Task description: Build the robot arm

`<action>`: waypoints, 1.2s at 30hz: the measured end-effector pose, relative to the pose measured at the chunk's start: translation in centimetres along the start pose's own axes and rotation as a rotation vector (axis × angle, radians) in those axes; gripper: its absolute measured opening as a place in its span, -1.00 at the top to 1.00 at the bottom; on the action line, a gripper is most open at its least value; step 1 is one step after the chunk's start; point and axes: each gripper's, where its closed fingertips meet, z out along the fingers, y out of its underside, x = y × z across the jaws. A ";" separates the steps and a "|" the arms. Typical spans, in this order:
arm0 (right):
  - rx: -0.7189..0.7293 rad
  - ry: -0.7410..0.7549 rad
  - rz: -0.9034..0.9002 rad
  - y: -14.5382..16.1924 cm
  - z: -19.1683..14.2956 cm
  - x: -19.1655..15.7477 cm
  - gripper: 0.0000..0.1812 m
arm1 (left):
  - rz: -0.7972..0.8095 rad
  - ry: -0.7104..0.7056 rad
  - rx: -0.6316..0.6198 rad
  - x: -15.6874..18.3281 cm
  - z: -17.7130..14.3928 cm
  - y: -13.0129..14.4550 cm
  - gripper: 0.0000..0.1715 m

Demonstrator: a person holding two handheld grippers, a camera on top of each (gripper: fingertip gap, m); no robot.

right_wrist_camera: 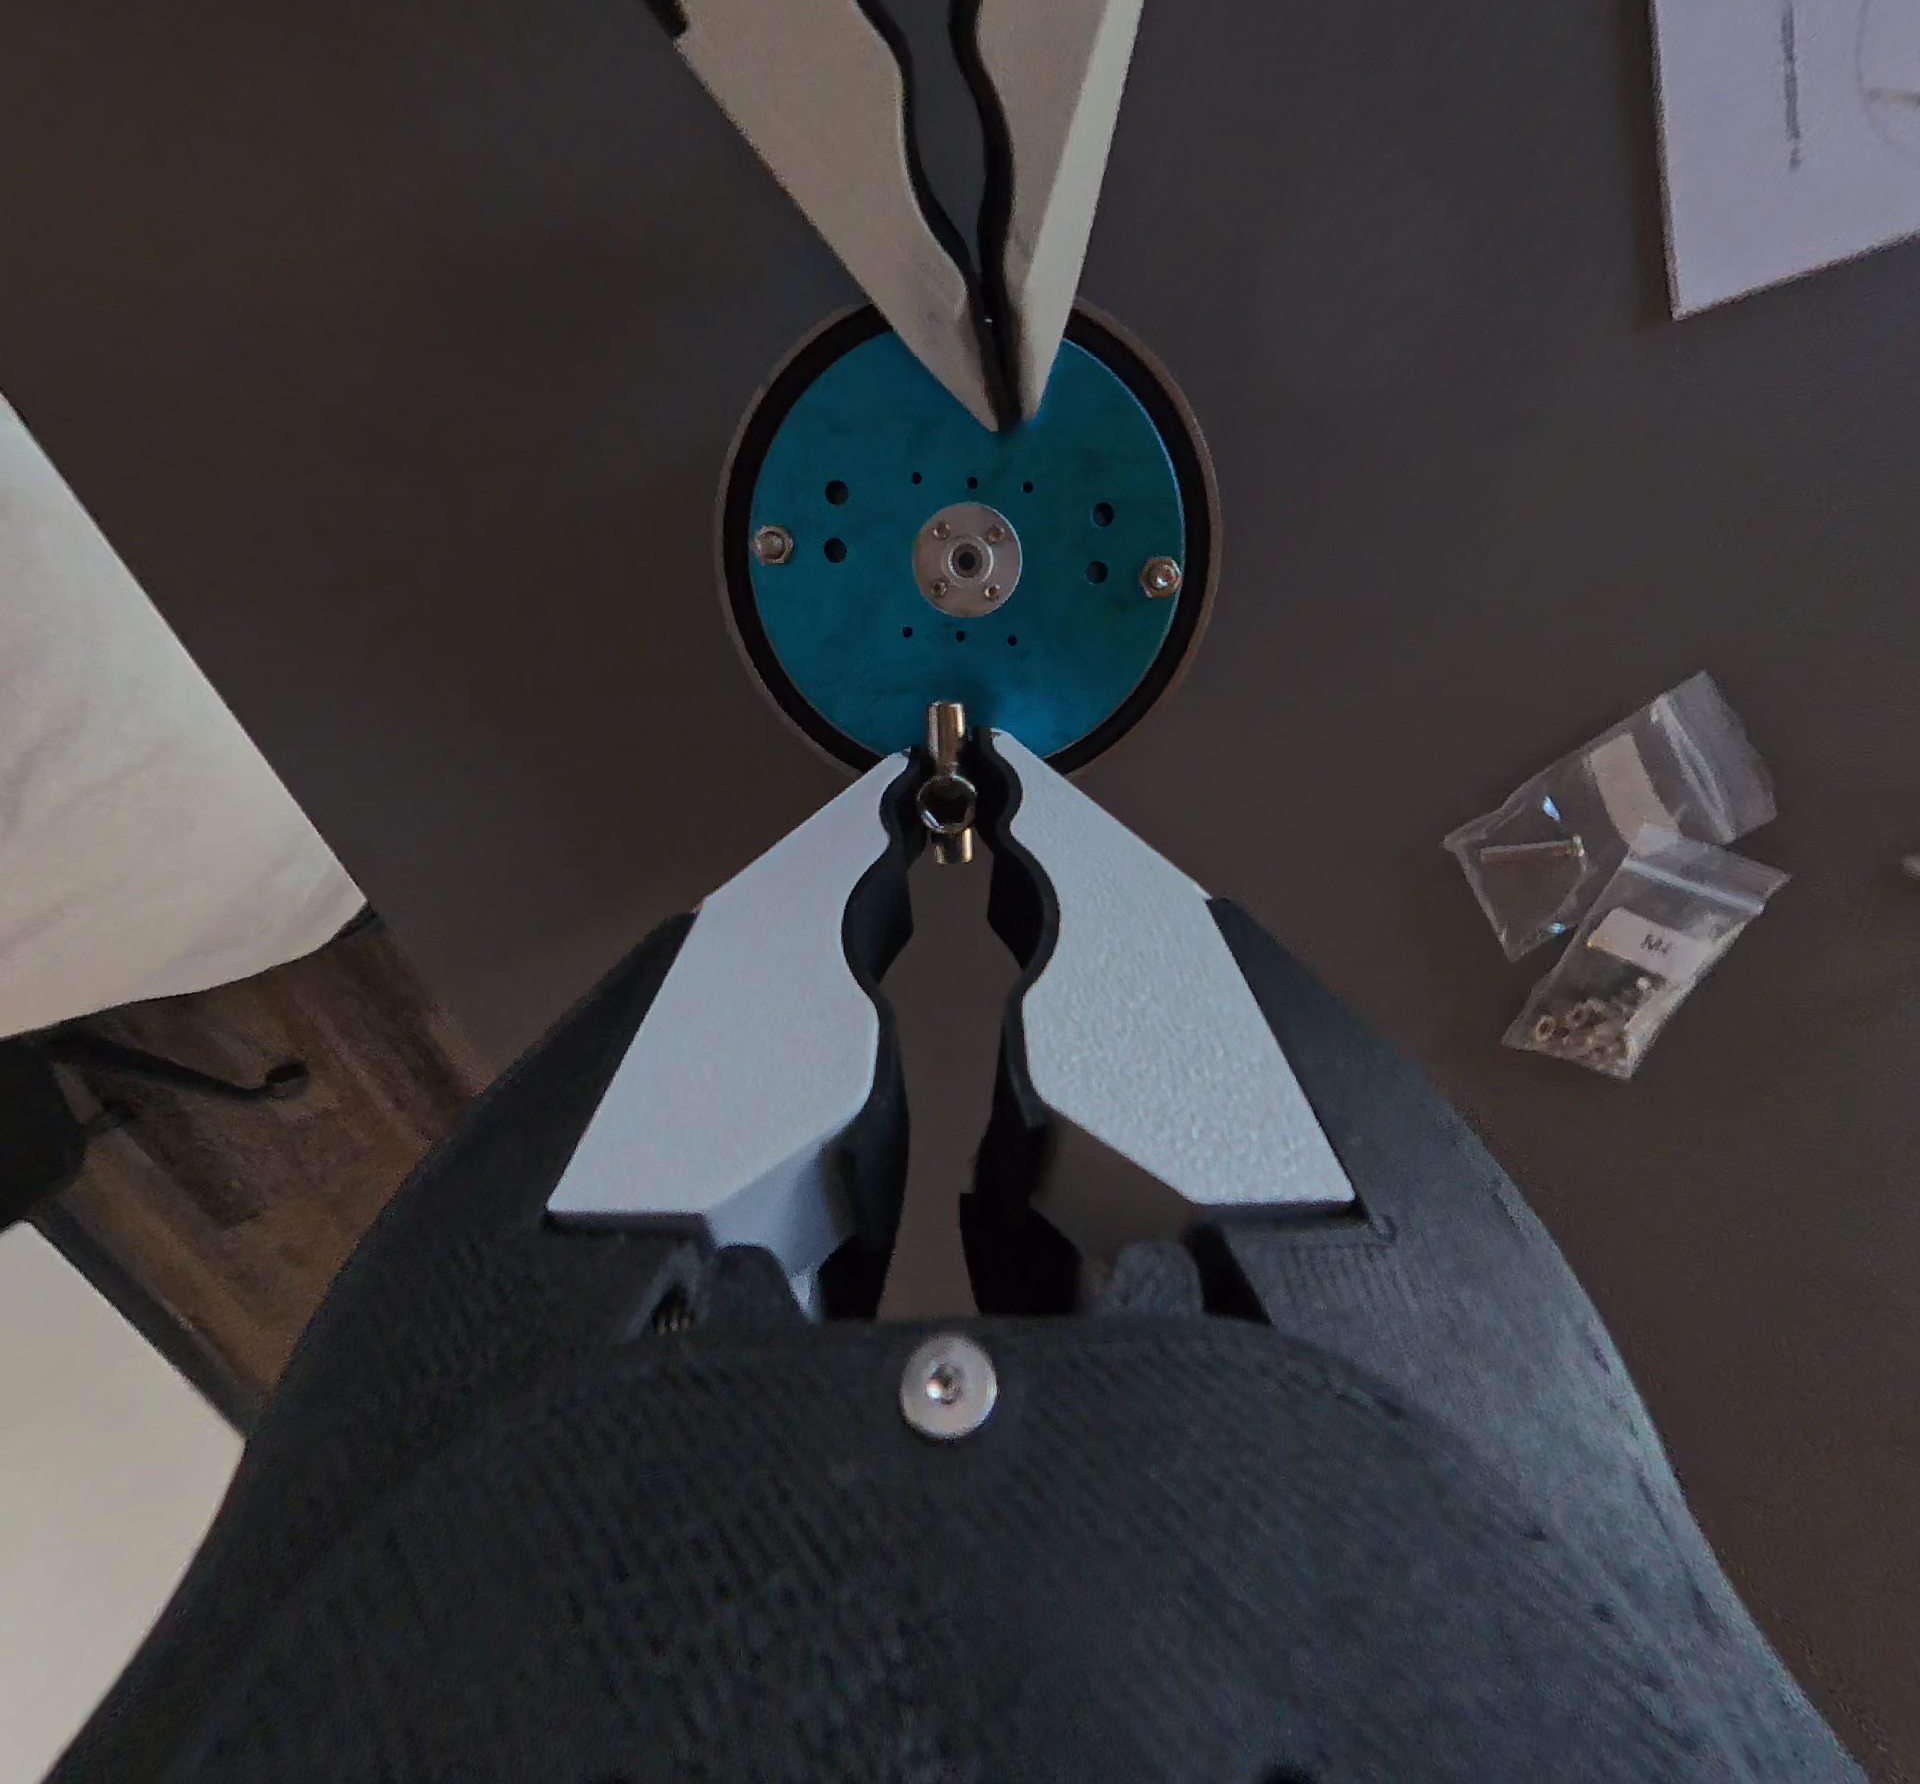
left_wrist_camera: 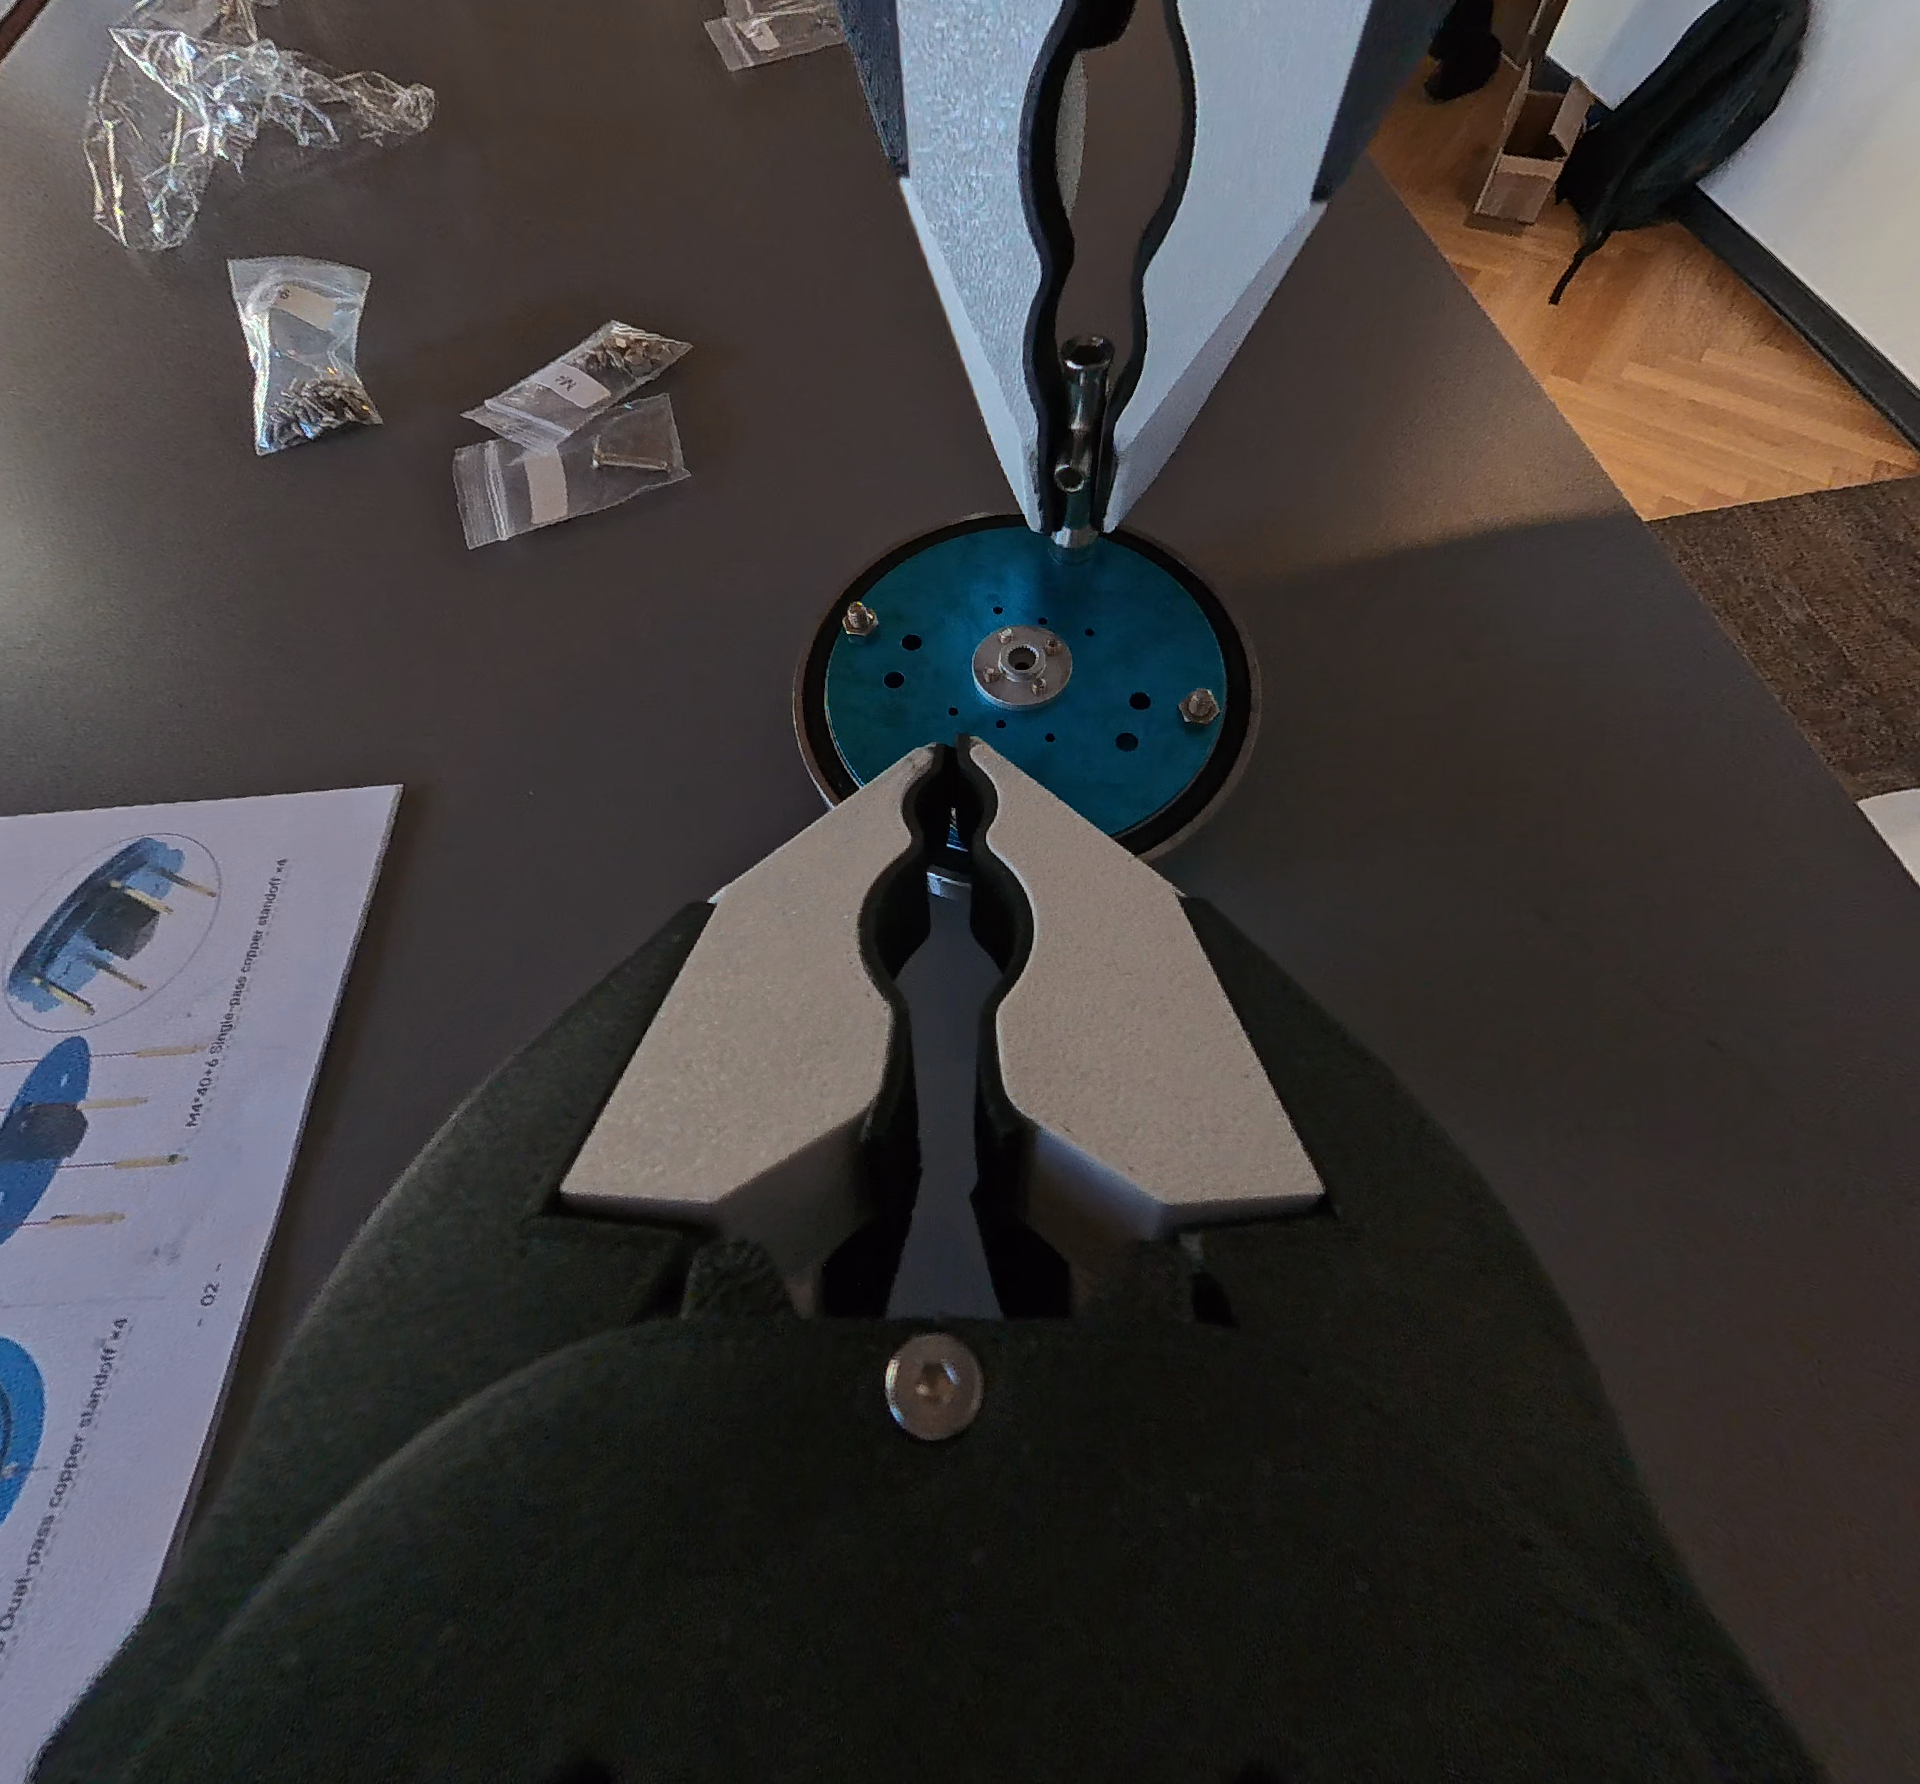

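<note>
A round blue disc [left_wrist_camera: 1101, 633] with a silver centre hub [left_wrist_camera: 1021, 666] lies in a dark ring set in the brown table [left_wrist_camera: 520, 654]. Two nuts [left_wrist_camera: 857, 617] stand at its left and right rims. My left gripper [left_wrist_camera: 951, 749] is shut, its tips on the disc's near rim. A small silvery piece shows under the fingers; I cannot tell if it is gripped. My right gripper [right_wrist_camera: 951, 758] is shut on a small metal socket tool [right_wrist_camera: 948, 799], whose end stands on the opposite rim of the disc [right_wrist_camera: 883, 612]. Each gripper shows in the other's view, the right [left_wrist_camera: 1075, 513] and the left [right_wrist_camera: 997, 420].
Small plastic bags of screws [left_wrist_camera: 582, 384] and crumpled clear wrap [left_wrist_camera: 229, 72] lie to the left. A printed instruction sheet [left_wrist_camera: 156, 1111] lies at the near left. The table edge runs along the right, with wooden floor and a black backpack [left_wrist_camera: 1683, 103] beyond. The left gripper's tips are roughly 6 centimeters from the right gripper's.
</note>
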 end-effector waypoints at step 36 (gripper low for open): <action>0.398 0.369 0.741 -1.0 0.3 0.1 0.91 | -0.024 -0.049 -0.006 -0.7 0.1 0.1 1.00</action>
